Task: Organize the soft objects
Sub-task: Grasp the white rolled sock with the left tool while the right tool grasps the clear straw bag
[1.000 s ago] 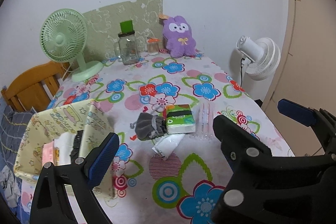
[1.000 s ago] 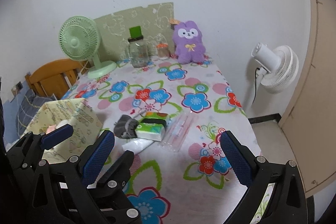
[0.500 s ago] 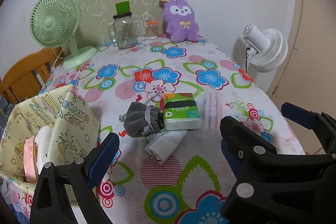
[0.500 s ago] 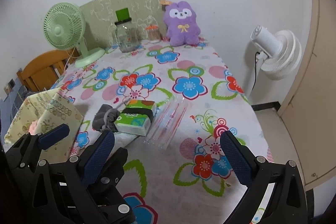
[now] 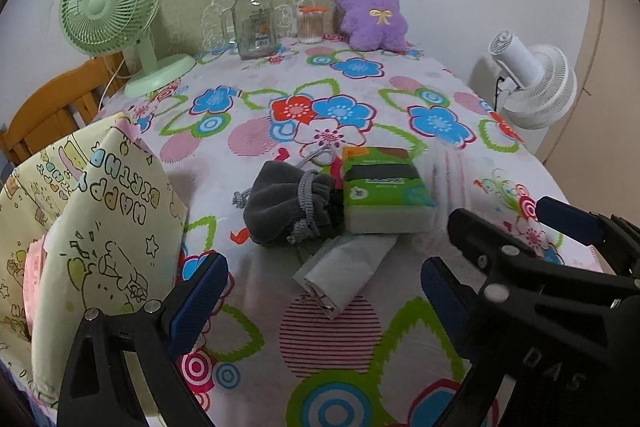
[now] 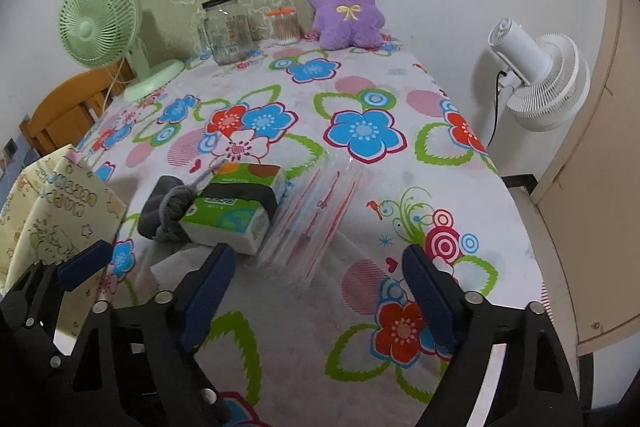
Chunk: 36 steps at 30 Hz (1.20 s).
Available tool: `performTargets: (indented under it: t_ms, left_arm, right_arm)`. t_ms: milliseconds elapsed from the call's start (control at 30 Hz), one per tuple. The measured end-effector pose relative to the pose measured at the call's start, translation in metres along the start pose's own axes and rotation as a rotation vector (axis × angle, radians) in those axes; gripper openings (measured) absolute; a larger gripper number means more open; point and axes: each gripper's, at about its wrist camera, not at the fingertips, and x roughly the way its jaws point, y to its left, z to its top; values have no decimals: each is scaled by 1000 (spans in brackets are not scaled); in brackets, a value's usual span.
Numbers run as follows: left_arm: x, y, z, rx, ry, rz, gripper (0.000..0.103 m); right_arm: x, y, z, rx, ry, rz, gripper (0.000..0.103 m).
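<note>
Left wrist view: left claw [image 5: 320, 303] spread wide, nothing between its pads, poised over the near part of the flowered bench [image 5: 400, 95]. Just ahead lie the soft things in one cluster: grey drawstring pouch [image 5: 286, 205] touching the green tissue pack [image 5: 382, 193], with a folded pale cloth [image 5: 344, 273] tucked partly under both, nearest the claw, likely the first pick. A yellow printed gift bag [image 5: 104, 219] stands open at the bench's left edge, probably the receptacle, since it sits within easy reach of the pile. Right wrist view: right claw [image 6: 318, 297] closing, yet nothing sits between its pads; it aims at a clear plastic sleeve [image 6: 316, 219] lying just beside the tissue pack. A purple plush [image 6: 346, 13] leans against the far wall, well apart, likely left for later.
</note>
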Motion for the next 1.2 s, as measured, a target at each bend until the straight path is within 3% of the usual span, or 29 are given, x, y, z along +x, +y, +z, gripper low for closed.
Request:
performTargets:
  t_ms: [233, 367, 600, 800, 1033, 1200]
  left_arm:
    - [12, 0, 1, 4, 20, 7, 96]
    - [18, -3, 1, 21, 39, 20, 93]
    - [27, -4, 1, 28, 78, 7, 71]
    - [22, -13, -1, 70, 69, -44, 41]
    - [16, -16, -5, 79, 81, -73, 26]
    - [7, -19, -9, 88, 78, -90, 22]
  right_arm:
    - [17, 2, 2, -2, 39, -1, 80]
    - [26, 5, 2, -3, 64, 14, 71]
    - [34, 7, 0, -1, 95, 53, 51]
    - [31, 9, -3, -11, 88, 64, 31]
    - [20, 10, -8, -26, 79, 64, 22]
    - [11, 9, -14, -15, 76, 61, 20]
